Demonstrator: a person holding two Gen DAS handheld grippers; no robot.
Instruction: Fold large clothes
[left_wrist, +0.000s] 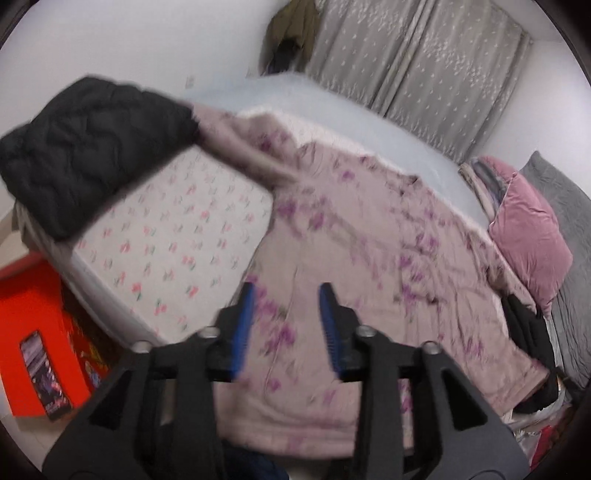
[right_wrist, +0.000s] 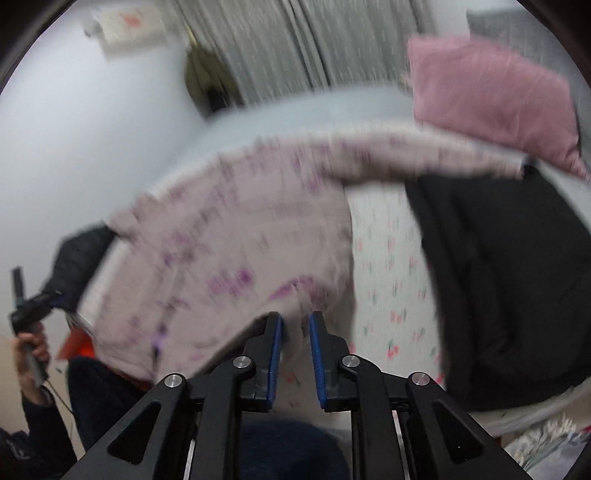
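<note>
- The pink floral garment (left_wrist: 369, 236), a large padded piece with purple blossoms, lies spread across the bed (left_wrist: 173, 236), reaching from the near edge toward the far side, with a sleeve running off to the left toward a black quilted jacket (left_wrist: 85, 147).
- The left gripper (left_wrist: 287, 291) hovers above the near part of the garment; its blue pads stand apart and nothing is between them, so it is released.
- The right gripper (right_wrist: 295, 321) has its jaws only a little apart; cloth shows past the tips, but through the blur no fabric appears pinched, so I read it as let go.
- Judged from this, the step in hand falls between grasps: the garment is laid out, not yet folded.
- The next move calls for each gripper to come down on a matching edge or corner, pinch through the thick padding, and carry it over evenly so the layers do not bunch.
- The left view alone shows the red box (left_wrist: 40, 332) beside the bed at the near left and the grey pillow (left_wrist: 554, 206) far right.
- The right view alone shows the person's hand (right_wrist: 31, 350) holding the other gripper's handle, and a black garment (right_wrist: 498, 288) lying on the right of the floral sheet.
- Both views show the pink cushion (right_wrist: 491, 99) and the grey curtain (left_wrist: 417, 62) behind the bed.
</note>
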